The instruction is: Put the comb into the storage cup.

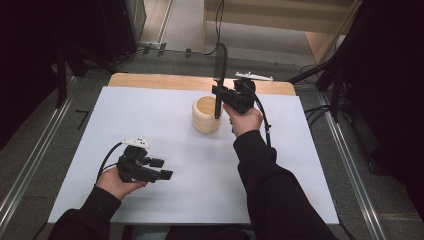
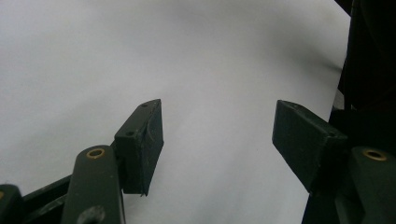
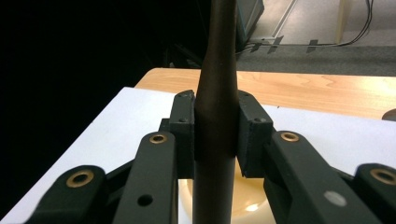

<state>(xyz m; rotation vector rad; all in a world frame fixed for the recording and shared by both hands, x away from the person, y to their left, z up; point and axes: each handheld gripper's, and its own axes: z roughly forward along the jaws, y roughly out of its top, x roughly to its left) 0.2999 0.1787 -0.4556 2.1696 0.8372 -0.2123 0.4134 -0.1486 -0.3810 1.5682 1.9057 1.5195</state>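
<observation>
A round pale wooden holder (image 1: 206, 115) stands on the white table top (image 1: 150, 115), right of its middle. My right gripper (image 1: 218, 95) is at the holder's right rim, shut on a long dark utensil (image 1: 220, 65) held upright, with its lower end inside the holder. In the right gripper view the jaws (image 3: 215, 126) clamp the utensil's handle (image 3: 219, 56) and the holder (image 3: 252, 196) lies just below. My left gripper (image 1: 162, 168) rests low at the near left, open, with nothing between its fingers. The left gripper view shows its jaws (image 2: 219, 135) wide apart over bare white surface.
A strip of bare wood (image 1: 165, 81) runs along the table's far edge. Dark stands (image 1: 345, 75) and cables (image 1: 320, 110) flank the table's right side. Metal rails (image 1: 35, 150) run along the floor at left.
</observation>
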